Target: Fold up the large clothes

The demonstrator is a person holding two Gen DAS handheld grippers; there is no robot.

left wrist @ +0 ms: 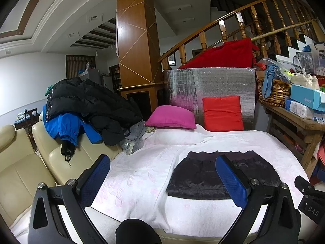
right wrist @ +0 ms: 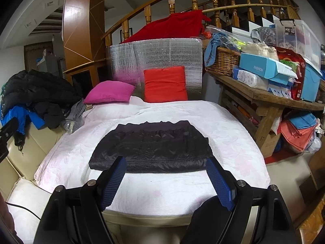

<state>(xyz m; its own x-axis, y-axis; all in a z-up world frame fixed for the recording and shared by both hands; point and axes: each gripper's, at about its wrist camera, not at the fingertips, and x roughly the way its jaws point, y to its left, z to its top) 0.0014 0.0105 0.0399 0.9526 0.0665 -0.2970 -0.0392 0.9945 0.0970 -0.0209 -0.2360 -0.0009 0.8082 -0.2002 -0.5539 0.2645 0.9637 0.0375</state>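
A dark, shiny garment (right wrist: 154, 146) lies folded into a flat rectangle on the white quilted cover (right wrist: 233, 142) of the bed. In the left wrist view the same garment (left wrist: 195, 174) sits to the right, partly behind one blue pad. My right gripper (right wrist: 165, 166) hovers at the garment's near edge, jaws wide and empty. My left gripper (left wrist: 162, 166) is held over the cover to the left of the garment, also open with nothing between its fingers. A heap of jackets (left wrist: 87, 105), black over blue, is piled on the cream sofa back at the left.
A pink cushion (right wrist: 108, 92) and a red cushion (right wrist: 165, 84) lean at the head of the bed against a silver foil panel (right wrist: 174, 52). A cluttered wooden table (right wrist: 264, 99) with a wicker basket stands at the right. The cream sofa (left wrist: 22, 172) borders the left.
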